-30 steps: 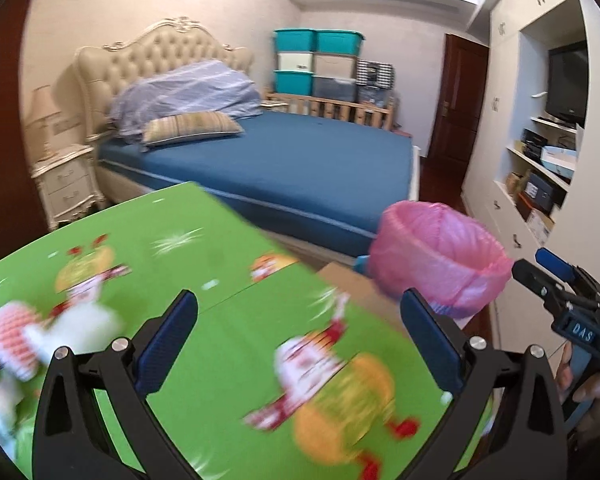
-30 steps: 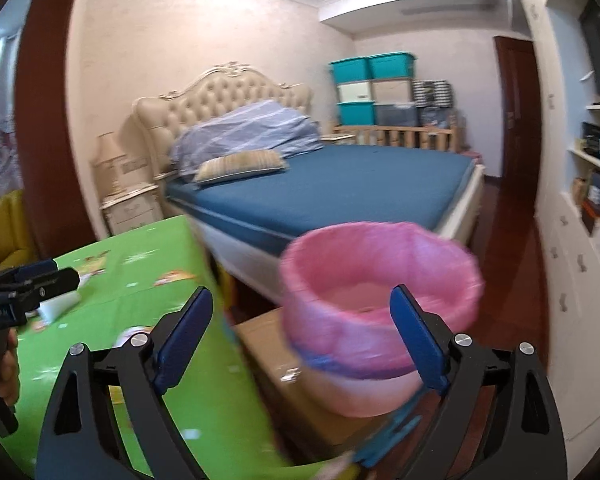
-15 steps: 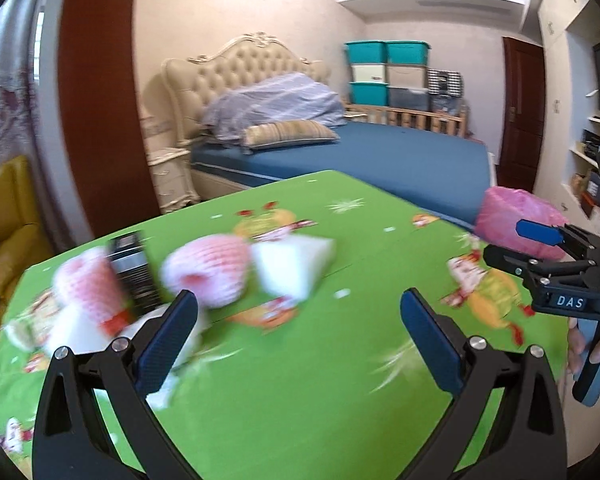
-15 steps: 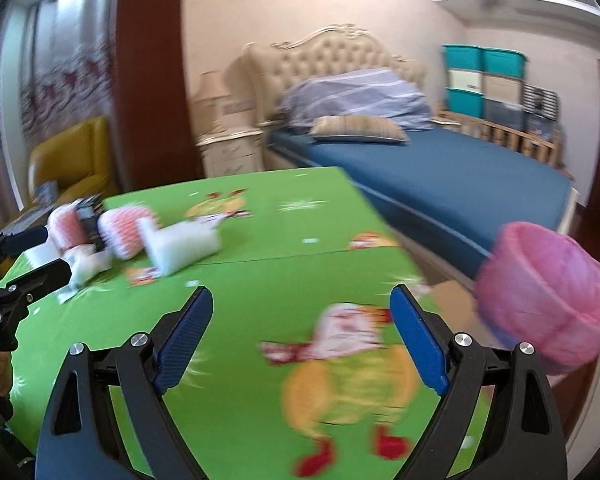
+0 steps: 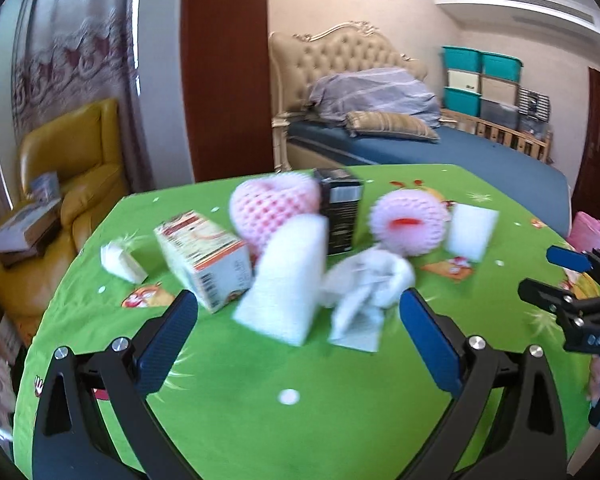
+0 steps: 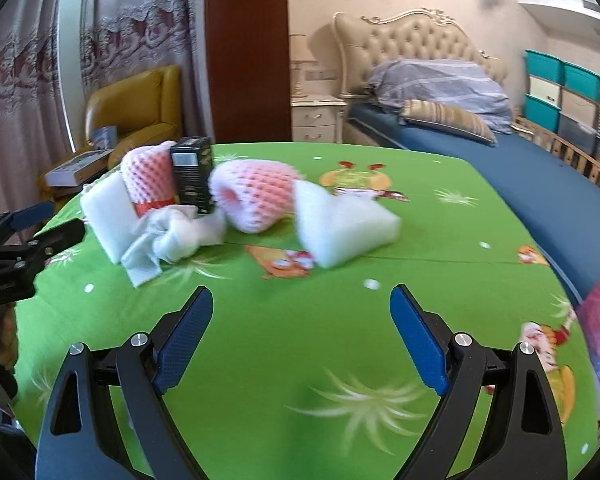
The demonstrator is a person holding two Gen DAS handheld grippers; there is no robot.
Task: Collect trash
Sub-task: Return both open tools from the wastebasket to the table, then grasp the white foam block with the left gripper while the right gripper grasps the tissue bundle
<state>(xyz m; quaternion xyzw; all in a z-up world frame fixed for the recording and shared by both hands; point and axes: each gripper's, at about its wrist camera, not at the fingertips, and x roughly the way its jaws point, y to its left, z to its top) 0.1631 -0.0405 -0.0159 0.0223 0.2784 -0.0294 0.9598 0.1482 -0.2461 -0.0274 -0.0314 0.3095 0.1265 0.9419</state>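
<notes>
- Trash pile lay on the green surface, just ahead of the spread, empty left hand-held gripper.
- Right hand-held gripper was spread, empty, nearby.

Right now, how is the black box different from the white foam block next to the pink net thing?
The black box is dark and printed; the white foam block is plain white. The black box stands upright, while the white foam block lies low on the green table. The black box sits wedged between two pink foam nets; the white foam block sits right of them. Both are boxy.
</notes>
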